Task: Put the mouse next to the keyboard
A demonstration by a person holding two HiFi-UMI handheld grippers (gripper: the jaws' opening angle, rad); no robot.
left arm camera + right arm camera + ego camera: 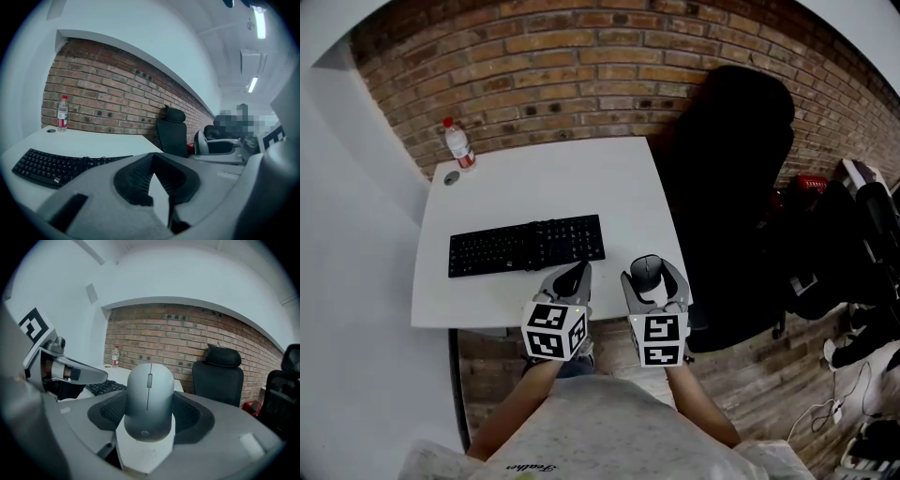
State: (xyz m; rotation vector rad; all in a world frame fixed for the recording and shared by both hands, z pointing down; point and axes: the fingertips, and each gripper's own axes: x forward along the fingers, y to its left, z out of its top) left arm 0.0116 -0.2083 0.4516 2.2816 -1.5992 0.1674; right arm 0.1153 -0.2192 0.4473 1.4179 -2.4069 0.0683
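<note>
The mouse (148, 399) is silver-grey, the keyboard (527, 246) at centre left black, the table (581, 178) white, the wall (581, 66) across the top red-brown brick with pale mortar, and the left gripper (573, 277) and right gripper (648, 270) grey with black-and-white square markers.

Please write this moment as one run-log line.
right gripper: shut on grey mouse | left gripper: shut, empty | position: right of black keyboard, over table | release: not yet

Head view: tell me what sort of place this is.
Probably an office or workroom. A white desk carries a black keyboard, a black office chair stands beside it, and a bare brick wall runs behind.
</note>
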